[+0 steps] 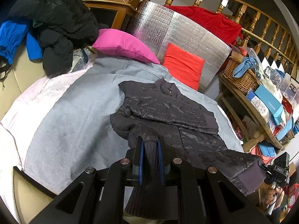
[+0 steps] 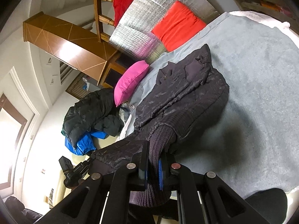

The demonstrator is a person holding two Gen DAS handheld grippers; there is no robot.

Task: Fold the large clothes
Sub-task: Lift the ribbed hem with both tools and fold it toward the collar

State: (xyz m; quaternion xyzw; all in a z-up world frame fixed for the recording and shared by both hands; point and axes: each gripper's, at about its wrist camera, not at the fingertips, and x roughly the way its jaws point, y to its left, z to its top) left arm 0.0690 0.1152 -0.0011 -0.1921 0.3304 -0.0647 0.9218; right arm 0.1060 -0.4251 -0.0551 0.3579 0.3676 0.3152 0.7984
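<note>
Both my grippers are clamped on the ribbed knit hem of the dark jacket (image 1: 168, 112): left gripper (image 1: 150, 149) has its jaws narrow with a bunched fold of hem between the blue pads, right gripper (image 2: 153, 160) is pinched nearly flat on the hem at the other corner. Jacket lies collar-away on the grey blanket (image 1: 74, 121) covering the bed, zip up, lower edge raised off the blanket at my jaws, sleeves already tucked over the body as far as I can tell. My read: this is the bottom-to-collar fold. To do it well, keep both corners level and the hem taut between them, carry it up and over toward the collar, lay it down square, release only once the fabric rests. Puffy shell is slippery, so uneven tension will likely skew the fold. Containers: wicker basket (image 1: 241, 74) on the wooden shelf (image 1: 261, 119) beside the bed holds a knotted blue cloth (image 1: 244, 67); other contents too cluttered to tell.
</note>
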